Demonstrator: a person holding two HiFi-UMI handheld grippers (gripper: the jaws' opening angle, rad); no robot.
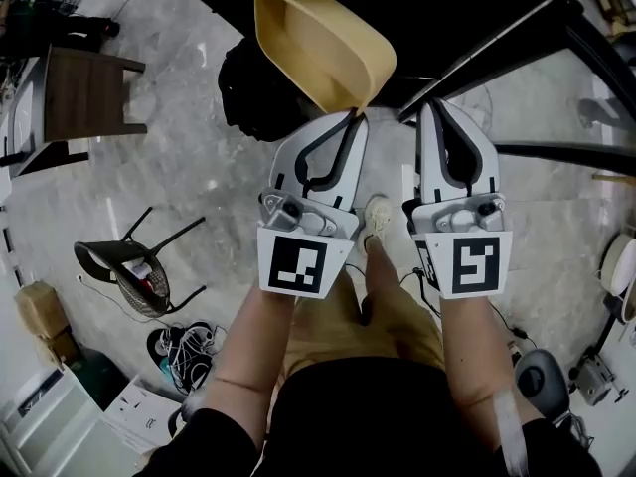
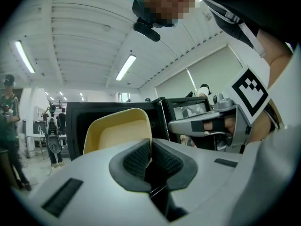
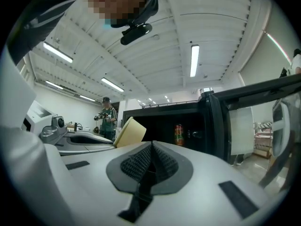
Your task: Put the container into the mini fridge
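Note:
A yellow plastic container [image 1: 318,43] hangs tilted in front of the black mini fridge [image 1: 467,8], its open side toward me. My left gripper [image 1: 355,114] is shut on its rim, and in the left gripper view the thin yellow wall [image 2: 120,133] sits pinched between the pads [image 2: 136,158]. My right gripper [image 1: 434,107] is beside it, shut and holding nothing. In the right gripper view the fridge [image 3: 188,121] stands open and dark, with its door [image 3: 221,126] swung out to the right. The container [image 3: 130,132] shows at the left of that view.
An orange can [image 3: 178,134] stands inside the fridge. On the floor are a black bag [image 1: 253,92], a tipped-over chair [image 1: 134,266], a wooden stool [image 1: 84,92] and cables [image 1: 184,351]. People stand in the background [image 2: 9,126], [image 3: 107,119].

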